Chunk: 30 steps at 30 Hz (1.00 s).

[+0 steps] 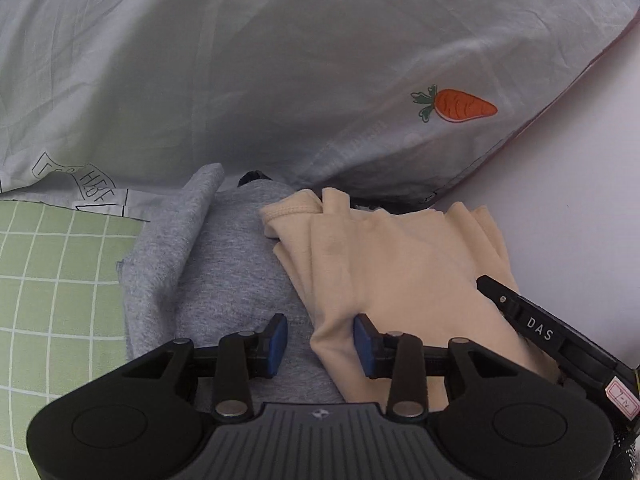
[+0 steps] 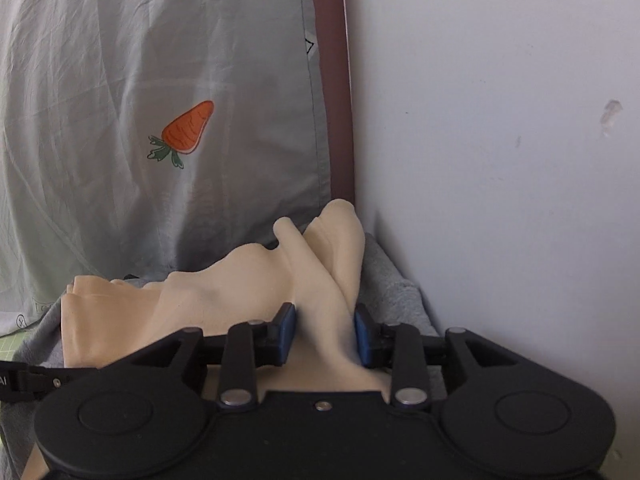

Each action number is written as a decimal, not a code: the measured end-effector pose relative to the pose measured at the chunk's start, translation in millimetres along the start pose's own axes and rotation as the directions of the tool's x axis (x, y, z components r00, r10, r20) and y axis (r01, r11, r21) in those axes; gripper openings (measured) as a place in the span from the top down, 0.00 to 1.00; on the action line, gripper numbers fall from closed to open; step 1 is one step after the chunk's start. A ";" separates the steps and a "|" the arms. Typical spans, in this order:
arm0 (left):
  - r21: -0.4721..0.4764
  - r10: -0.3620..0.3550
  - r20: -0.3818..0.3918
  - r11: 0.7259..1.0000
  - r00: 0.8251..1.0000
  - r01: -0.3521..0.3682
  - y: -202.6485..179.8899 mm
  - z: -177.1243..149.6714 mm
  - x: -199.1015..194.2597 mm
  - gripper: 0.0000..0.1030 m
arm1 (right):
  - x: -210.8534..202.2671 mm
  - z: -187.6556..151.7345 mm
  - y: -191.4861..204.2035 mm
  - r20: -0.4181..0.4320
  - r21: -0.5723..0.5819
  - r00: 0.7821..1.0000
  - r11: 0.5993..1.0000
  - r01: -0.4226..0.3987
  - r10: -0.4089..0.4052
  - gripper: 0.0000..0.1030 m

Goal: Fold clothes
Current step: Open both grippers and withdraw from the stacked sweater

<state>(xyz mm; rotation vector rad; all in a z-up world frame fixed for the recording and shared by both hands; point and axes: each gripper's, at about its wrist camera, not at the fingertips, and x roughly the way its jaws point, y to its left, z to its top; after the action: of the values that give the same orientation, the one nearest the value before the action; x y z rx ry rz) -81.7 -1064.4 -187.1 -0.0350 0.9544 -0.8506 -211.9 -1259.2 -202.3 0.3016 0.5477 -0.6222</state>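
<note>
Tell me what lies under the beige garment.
The beige garment rests on a grey garment, visible beside it. What lies beneath the grey one is covered; green checked bedding shows alongside.

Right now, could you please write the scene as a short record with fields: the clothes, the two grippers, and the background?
top garment: beige garment, folded, wrinkled
under it: grey garment
left gripper: open, over the beige garment's left edge
right gripper: open, jaws on both sides of a raised beige fold
behind: pale pillow with carrot print
left side: green checked sheet
right side: white wall
</note>
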 end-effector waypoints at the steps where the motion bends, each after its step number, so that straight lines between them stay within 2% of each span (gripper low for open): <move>1: 0.015 -0.001 0.013 1.000 1.000 0.001 -2.1 -0.9 -2.5 0.60 | -1.6 -0.2 0.1 0.002 -0.003 1.000 1.000 -0.002 0.002 0.66; 2: 0.029 -0.003 0.026 1.000 1.000 0.002 -4.4 -1.8 -5.2 0.54 | -2.8 1.4 -0.7 0.001 -0.010 1.000 1.000 0.001 -0.001 0.64; 3: 0.054 -0.006 0.033 0.999 0.999 0.004 -7.1 -3.7 -8.8 0.39 | -7.1 1.6 1.2 -0.001 -0.026 1.000 1.000 0.018 -0.018 0.53; 5: 0.104 0.002 0.059 0.995 0.998 -0.008 -17.0 -8.5 -23.5 0.16 | -22.3 2.7 7.1 0.018 -0.058 0.999 0.998 0.028 -0.027 0.32; 6: 0.115 0.008 0.093 0.993 0.996 -0.019 -20.4 -11.5 -34.1 0.13 | -32.6 2.5 9.7 0.036 -0.071 0.999 0.997 0.018 -0.016 0.24; 7: 0.123 0.013 0.129 0.992 0.992 -0.029 -23.5 -14.4 -44.8 0.12 | -42.8 2.3 12.3 0.053 -0.086 0.999 0.996 0.009 -0.004 0.22; 9: 0.140 -0.003 0.183 0.990 0.983 -0.023 -28.0 -23.0 -73.6 0.02 | -68.9 -0.6 17.9 0.091 -0.095 0.995 0.995 -0.027 0.035 0.16; 12: 0.162 -0.008 0.252 0.986 0.968 -0.035 -34.1 -38.1 -119.2 0.00 | -111.0 -9.7 29.3 0.132 -0.078 0.989 0.995 -0.063 0.073 0.01; 16: 0.157 0.035 0.314 0.984 0.949 -0.088 -34.8 -65.3 -179.0 0.00 | -174.4 -36.4 54.6 0.157 -0.081 0.985 0.995 -0.059 0.072 0.00; 17: 0.143 0.051 0.333 0.984 0.941 -0.104 -31.9 -74.0 -195.7 0.00 | -188.9 -43.7 61.9 0.158 -0.097 0.985 0.994 -0.058 0.072 0.00; 19: 0.143 0.062 0.400 0.981 0.914 -0.129 -30.5 -93.7 -225.4 0.00 | -219.0 -59.0 74.4 0.162 -0.119 0.985 0.992 -0.043 0.062 0.00; 21: 0.189 0.085 0.426 0.965 0.901 -0.181 -32.8 -113.2 -248.2 0.00 | -248.8 -74.6 84.4 0.169 -0.116 0.985 0.993 -0.026 0.046 0.00; 24: 0.277 0.110 0.415 0.930 0.903 -0.241 -38.0 -134.4 -269.3 0.00 | -281.6 -95.1 98.0 0.155 -0.119 0.988 0.993 0.007 0.011 0.00; 30: 0.296 0.100 0.366 0.930 0.925 -0.218 -26.4 -175.1 -308.4 0.00 | -337.9 -130.2 106.2 0.103 -0.065 0.993 0.995 0.070 -0.063 0.00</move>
<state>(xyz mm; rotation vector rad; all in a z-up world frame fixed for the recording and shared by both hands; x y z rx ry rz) -314.4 -824.2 -66.2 0.1783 0.4666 -0.8094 -426.0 -963.7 -105.9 0.1867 0.4827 -0.6781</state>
